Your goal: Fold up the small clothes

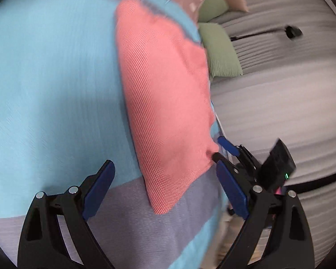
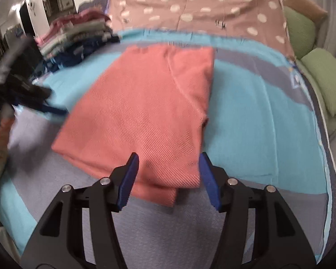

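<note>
On the bed the coral garment lies folded flat between both released hand-held grippers, left and right, so this piece looks done, stacking on the far-left pile probably remaining.

A: Room around the right tongs?
B: Bare bedspread to their right. Clothes stack far-left blocks; left tongs crowd that side.
</note>
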`<state>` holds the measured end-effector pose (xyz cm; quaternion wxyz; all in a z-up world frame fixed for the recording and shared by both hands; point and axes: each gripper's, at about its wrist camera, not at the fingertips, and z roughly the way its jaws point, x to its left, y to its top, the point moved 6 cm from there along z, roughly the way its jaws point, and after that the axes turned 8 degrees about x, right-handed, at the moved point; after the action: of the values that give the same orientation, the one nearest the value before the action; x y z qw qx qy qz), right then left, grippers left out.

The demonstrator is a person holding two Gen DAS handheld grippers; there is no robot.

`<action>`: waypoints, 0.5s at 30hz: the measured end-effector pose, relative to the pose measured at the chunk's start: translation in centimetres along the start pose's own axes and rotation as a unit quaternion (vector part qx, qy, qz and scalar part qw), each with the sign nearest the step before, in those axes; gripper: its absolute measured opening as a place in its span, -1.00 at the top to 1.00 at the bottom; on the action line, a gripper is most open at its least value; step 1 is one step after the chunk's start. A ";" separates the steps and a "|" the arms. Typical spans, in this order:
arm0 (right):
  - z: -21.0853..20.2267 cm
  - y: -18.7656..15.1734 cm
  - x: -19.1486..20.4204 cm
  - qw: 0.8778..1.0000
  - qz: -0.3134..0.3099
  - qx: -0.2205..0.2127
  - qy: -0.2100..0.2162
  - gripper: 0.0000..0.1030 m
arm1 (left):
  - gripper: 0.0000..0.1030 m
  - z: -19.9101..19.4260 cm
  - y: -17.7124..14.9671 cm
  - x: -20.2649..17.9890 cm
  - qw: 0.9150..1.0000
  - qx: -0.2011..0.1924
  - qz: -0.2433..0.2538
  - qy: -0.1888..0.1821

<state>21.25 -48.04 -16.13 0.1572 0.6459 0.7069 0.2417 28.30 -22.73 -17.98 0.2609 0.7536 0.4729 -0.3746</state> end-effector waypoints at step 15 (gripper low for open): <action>4.0 0.6 -4.6 0.969 0.178 0.028 0.170 -0.63 | -0.97 5.1 -0.2 -1.9 0.987 0.102 -0.048 -0.112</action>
<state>24.41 -52.01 -19.51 -0.0292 0.7148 0.6033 0.3524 25.95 -27.44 -19.43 0.2158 0.7060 0.4353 -0.5153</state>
